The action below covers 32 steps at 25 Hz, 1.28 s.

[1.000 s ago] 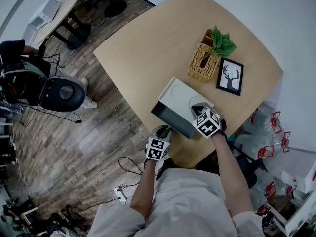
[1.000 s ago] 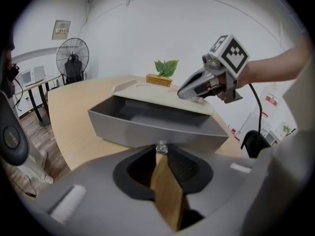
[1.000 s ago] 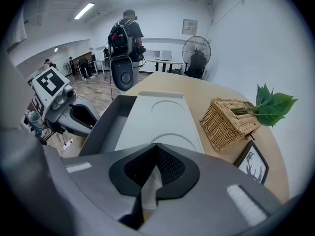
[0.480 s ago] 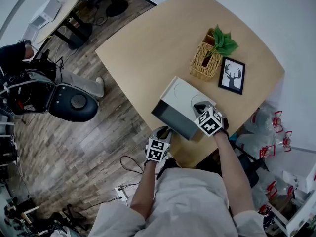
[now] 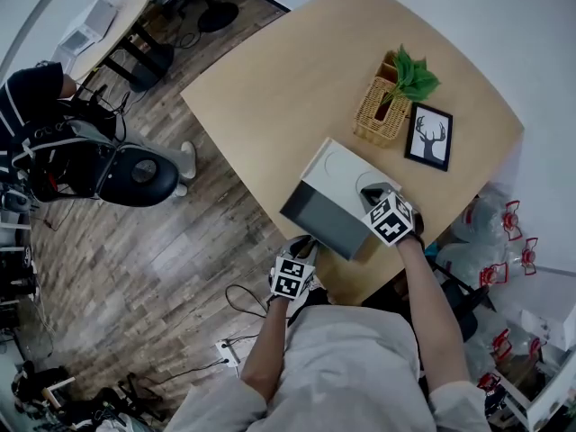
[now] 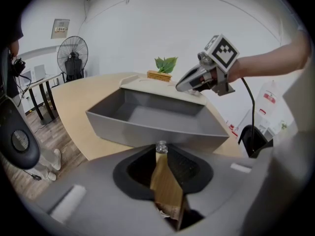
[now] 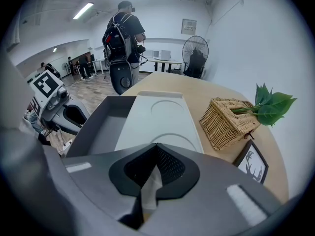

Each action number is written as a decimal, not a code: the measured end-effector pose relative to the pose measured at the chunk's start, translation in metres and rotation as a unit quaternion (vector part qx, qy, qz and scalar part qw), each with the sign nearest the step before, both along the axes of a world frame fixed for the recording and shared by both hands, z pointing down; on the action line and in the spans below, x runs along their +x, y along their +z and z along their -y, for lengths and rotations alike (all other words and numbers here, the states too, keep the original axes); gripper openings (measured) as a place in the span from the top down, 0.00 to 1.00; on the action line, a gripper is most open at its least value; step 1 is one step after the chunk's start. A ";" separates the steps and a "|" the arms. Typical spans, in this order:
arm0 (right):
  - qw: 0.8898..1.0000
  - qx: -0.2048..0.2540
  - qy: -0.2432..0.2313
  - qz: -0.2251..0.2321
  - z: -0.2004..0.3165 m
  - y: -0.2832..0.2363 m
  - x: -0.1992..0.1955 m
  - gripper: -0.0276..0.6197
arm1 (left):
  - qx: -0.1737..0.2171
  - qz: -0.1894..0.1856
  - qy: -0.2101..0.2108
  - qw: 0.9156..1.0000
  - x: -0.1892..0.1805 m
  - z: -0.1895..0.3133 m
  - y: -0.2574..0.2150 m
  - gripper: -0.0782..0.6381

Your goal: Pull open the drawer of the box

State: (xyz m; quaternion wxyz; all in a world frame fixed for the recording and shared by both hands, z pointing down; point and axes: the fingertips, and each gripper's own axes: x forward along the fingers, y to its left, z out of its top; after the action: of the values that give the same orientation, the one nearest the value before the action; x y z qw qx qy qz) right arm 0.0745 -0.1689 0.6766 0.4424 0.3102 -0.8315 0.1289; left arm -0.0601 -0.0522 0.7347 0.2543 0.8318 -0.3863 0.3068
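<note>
Around: wicker basket (image 5: 382,111), plant (image 5: 414,75), framed picture (image 5: 429,137) at 1 o'clock past the box (image 5: 346,174) | drawer (image 5: 324,219) out toward 7 o'clock, overhanging table (image 5: 270,88) | your left gripper (image 6: 161,150) pinches its knob (image 6: 161,146), hidden in head view | your right gripper (image 7: 156,146) closed, empty, on the box

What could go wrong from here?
The drawer is well out of the box, near the table edge; pulling further may free and drop it.
The left gripper grips only the small knob at its tips; it could slip.
The right gripper only rests on the box; it may slide.
</note>
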 end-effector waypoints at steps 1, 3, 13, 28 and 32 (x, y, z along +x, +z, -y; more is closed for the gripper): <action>1.000 0.000 0.001 0.000 0.000 0.000 0.000 0.95 | 0.000 0.000 0.001 1.000 0.000 -0.001 0.000 0.71; 1.000 0.000 0.002 -0.001 0.000 0.001 0.001 0.95 | -0.001 -0.001 0.004 1.000 0.000 -0.003 0.001 0.71; 1.000 0.001 0.009 -0.005 0.001 0.002 0.002 0.95 | -0.002 -0.007 0.008 1.000 -0.002 -0.008 0.002 0.71; 0.996 -0.019 0.067 0.049 -0.023 -0.019 -0.017 0.95 | 0.016 -0.016 -0.007 1.000 -0.033 -0.008 -0.016 0.70; 0.990 -0.017 0.092 0.105 -0.045 -0.032 -0.034 0.95 | 0.041 -0.019 0.001 0.999 -0.038 0.000 -0.038 0.70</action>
State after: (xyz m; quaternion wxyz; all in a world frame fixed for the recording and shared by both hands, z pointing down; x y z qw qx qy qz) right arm 0.0410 -0.1242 0.6443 0.3436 0.3627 -0.8392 0.2147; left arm -0.0981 -0.0522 0.6970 0.2271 0.8475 -0.3928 0.2756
